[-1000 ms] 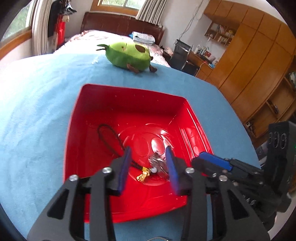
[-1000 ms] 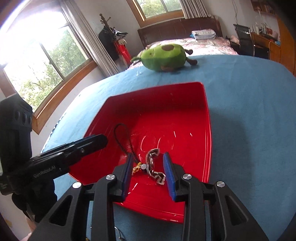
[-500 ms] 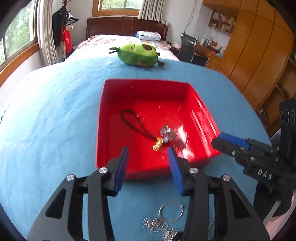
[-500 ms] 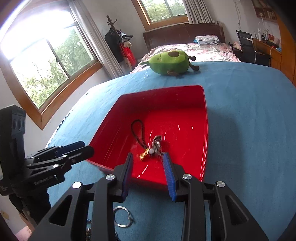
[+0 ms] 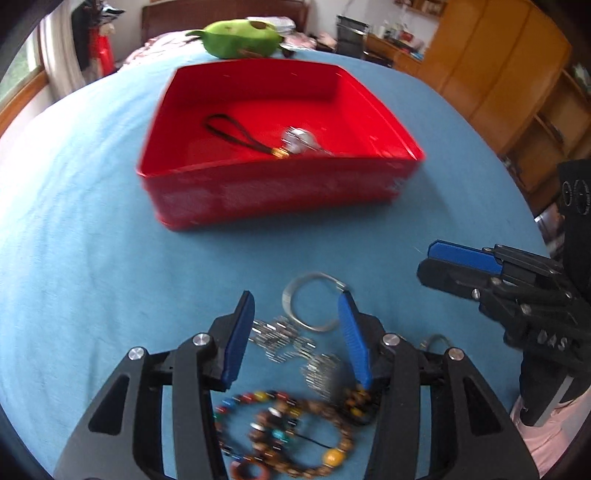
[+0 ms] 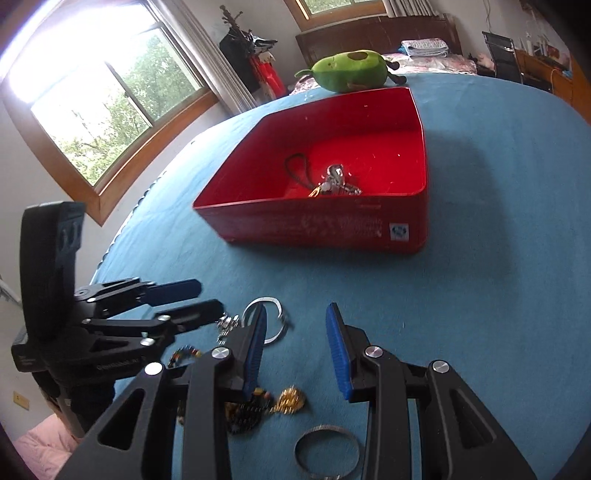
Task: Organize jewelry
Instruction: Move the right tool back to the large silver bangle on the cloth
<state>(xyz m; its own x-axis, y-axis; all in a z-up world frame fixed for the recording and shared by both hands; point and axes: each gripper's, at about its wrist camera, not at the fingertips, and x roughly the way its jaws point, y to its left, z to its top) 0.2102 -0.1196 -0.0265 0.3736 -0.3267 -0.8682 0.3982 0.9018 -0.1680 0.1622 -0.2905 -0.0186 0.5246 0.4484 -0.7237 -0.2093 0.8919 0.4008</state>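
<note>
Left tongs [image 5: 295,325], jaws part-open and empty, hover right over the jewelry pile [image 5: 295,373] on the blue counter [image 5: 92,258], nearer than the empty, narrow right tongs [image 6: 295,343], red tray [image 5: 280,192] straight beyond.

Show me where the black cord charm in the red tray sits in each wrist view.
Left wrist: black cord charm lies upper centre, on the red tray's floor, left of a silver piece.
Right wrist: charm sits right of centre, upper half, same tray.
Shared landmark: green avocado plush just behind the tray.
</note>
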